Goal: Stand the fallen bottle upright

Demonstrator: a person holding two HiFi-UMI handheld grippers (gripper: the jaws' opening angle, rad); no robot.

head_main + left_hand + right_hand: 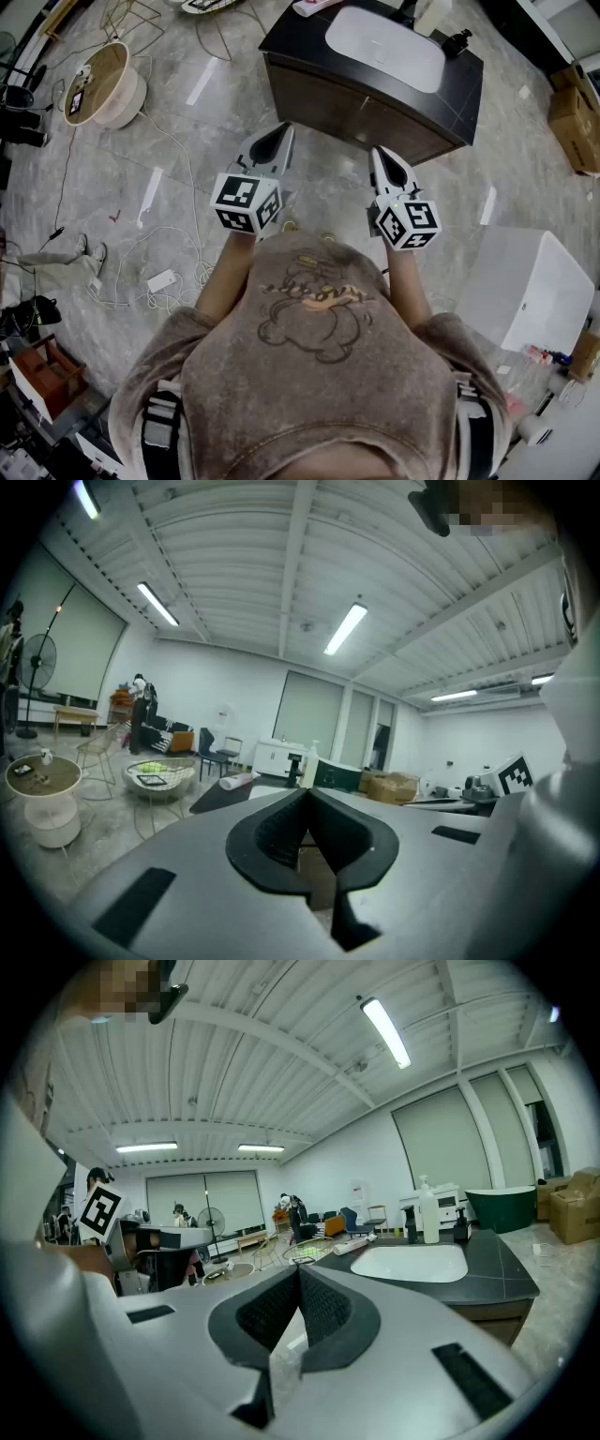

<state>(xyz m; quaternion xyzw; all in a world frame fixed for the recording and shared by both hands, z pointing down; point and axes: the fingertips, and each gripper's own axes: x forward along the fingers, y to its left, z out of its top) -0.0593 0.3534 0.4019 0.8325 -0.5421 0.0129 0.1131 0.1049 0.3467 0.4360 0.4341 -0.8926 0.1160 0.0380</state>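
Stands well short of the table [295, 37] with the white sink [384, 47], holding the left tool [284, 129] and the right tool [378, 153] side by side ahead of the body, both clenched, pads meeting at the tips and nothing between them. Finds the fallen bottle [359, 1244] on its side at the far left corner of that table, beyond the sink. Places it at about 12 o'clock from the left tool and 11 o'clock from the right tool in the head view, well apart from both. Reads its long axis as running roughly 9 to 3 o'clock across the head view, so crosswise to the line of both tools. Judges the left tool slightly the nearer, being on the bottle's side of the sink. Notes an upright pump bottle [427, 1211] and a small dark bottle [461, 1225] along the far edge towards 1 o'clock, apart from the fallen one. Cannot tell which end carries the cap: cut off by the top edge in the head view, small and pale in both tool views. Cannot settle full support on the table versus overhang at its edge. Calls, on this reading, for a step forward and a release of the chosen tool before any hold.
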